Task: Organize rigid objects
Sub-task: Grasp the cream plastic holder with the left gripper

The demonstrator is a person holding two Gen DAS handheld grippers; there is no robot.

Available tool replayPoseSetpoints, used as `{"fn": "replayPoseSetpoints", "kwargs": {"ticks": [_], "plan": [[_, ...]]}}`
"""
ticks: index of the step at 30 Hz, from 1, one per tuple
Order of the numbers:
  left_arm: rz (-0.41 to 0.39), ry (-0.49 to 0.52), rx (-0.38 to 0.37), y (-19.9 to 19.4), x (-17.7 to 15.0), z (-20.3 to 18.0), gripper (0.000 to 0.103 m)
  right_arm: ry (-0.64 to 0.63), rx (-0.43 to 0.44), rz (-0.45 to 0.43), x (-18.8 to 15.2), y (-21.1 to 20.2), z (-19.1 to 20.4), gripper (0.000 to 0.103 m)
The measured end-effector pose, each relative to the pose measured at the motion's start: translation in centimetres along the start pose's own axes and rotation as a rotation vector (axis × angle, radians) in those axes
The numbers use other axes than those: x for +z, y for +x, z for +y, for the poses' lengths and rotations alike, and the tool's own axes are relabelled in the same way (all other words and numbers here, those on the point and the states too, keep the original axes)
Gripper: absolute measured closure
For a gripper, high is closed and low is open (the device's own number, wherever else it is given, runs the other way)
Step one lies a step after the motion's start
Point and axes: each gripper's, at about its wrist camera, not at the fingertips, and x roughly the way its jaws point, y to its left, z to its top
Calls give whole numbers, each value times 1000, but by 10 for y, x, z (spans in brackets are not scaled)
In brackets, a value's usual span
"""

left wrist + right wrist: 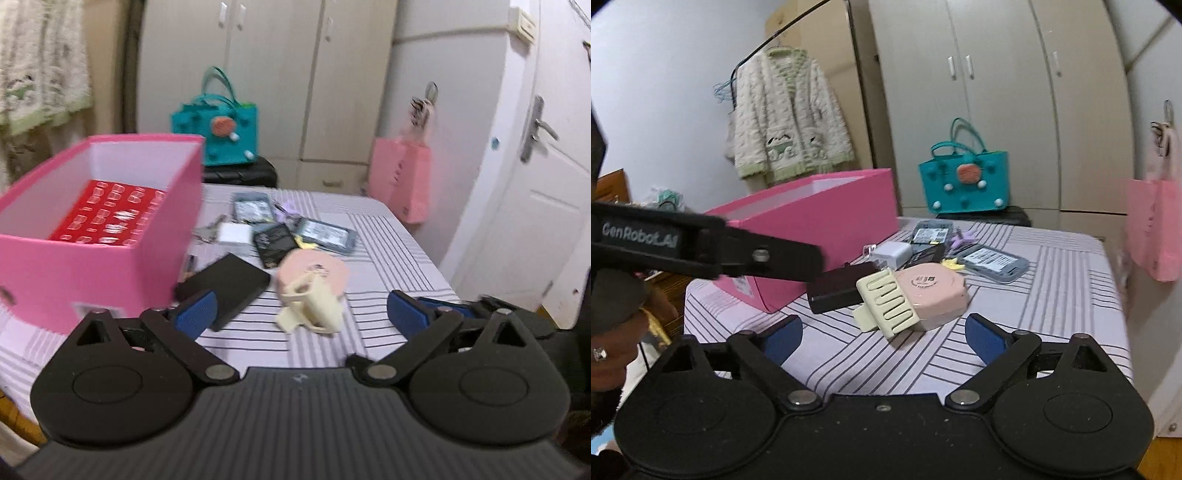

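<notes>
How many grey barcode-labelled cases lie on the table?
2: one grey case at the far end beside the pink box, the other grey case right of the pink round case. More may be hidden.

Striped table point(399, 258) with pink box point(110, 273), black case point(229, 288), cream clip point(314, 306), pink compact point(934, 291).

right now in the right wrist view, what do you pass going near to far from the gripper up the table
right gripper → cream hair clip → pink round case → white charger → teal bag → wardrobe
</notes>
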Motion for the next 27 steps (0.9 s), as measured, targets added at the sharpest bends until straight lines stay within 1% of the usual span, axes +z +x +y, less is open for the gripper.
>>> {"fn": "replayPoseSetpoints", "kwargs": {"ticks": [3,4,6,8,11,13,14,15,16,17,18,20,21,22,23,27], "plan": [[30,20,-22,17,1,-4,9,-7,-4,16,-2,14,-7,11],[38,28,-25,21,1,-5,14,-13,3,20,-3,17,-8,13],[59,34,-29,31,0,-4,20,-27,16,22,-4,21,-10,13],[87,31,-31,43,-1,-2,29,-47,29,27,-3,24,-10,13],[118,17,-50,59,0,1,35,-62,28,51,0,36,-11,18],[129,3,-63,67,2,4,39,-64,19,74,2,43,-11,23],[133,-10,-64,71,2,6,44,-59,15,84,3,46,-11,24],[136,-17,-66,74,3,8,46,-57,16,93,4,50,-12,29],[142,-23,-68,77,3,10,52,-51,21,107,4,54,-13,36],[149,-31,-69,79,3,12,58,-46,27,120,5,57,-14,39],[158,-45,-74,82,2,15,60,-41,36,131,5,59,-14,44],[155,-77,-88,83,2,19,61,-39,28,126,5,61,-13,50],[153,-87,-90,84,2,20,61,-39,19,124,5,62,-13,59],[150,-95,-93,84,1,22,61,-38,18,125,5,62,-13,65],[147,-104,-94,84,0,23,61,-33,29,128,5,62,-14,65],[148,-119,-91,84,1,23,61,-15,27,134,5,62,-13,71]]}}
